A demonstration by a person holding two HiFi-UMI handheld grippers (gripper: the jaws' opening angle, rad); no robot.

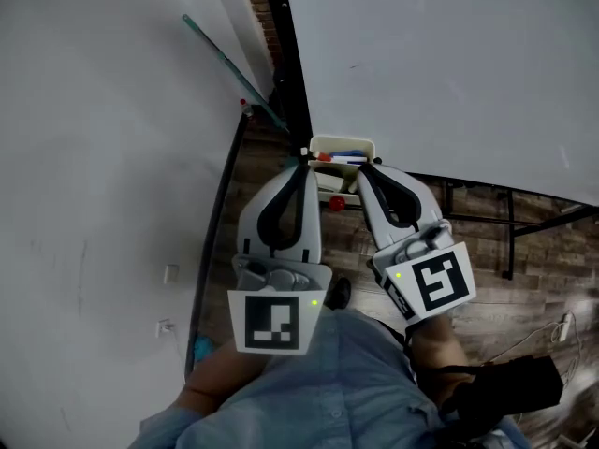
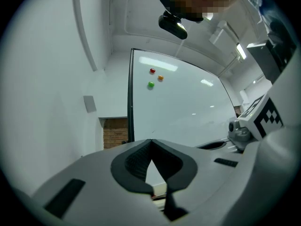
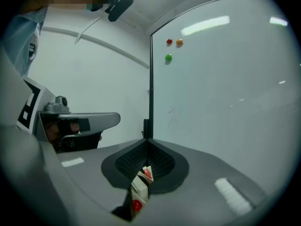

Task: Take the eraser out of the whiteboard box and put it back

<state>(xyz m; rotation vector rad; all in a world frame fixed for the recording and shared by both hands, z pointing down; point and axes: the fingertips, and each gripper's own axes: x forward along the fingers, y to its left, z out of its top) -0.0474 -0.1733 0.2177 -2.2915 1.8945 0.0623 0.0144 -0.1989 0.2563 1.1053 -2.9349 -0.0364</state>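
Note:
A small white whiteboard box (image 1: 342, 141) hangs at the lower edge of the whiteboard (image 1: 449, 64). Something blue and something red lie in it; I cannot make out which is the eraser. A red round thing (image 1: 335, 203) sits just below the box. Both grippers point at the box side by side. My left gripper (image 1: 305, 160) is shut and empty at the box's left corner, its tips meeting (image 2: 150, 141). The right gripper (image 1: 363, 169) is shut at the box's right side with nothing held (image 3: 147, 141). Past its jaws show the white box (image 3: 139, 188) and a red spot (image 3: 137, 205).
A white wall (image 1: 103, 157) stands close on the left, and the whiteboard's black frame post (image 1: 295, 73) runs between them. Three small coloured magnets (image 2: 152, 70) stick high on the board. A black stand bar (image 1: 510, 223), a wood floor (image 1: 524, 279) and a black bag (image 1: 505, 391) are at the right.

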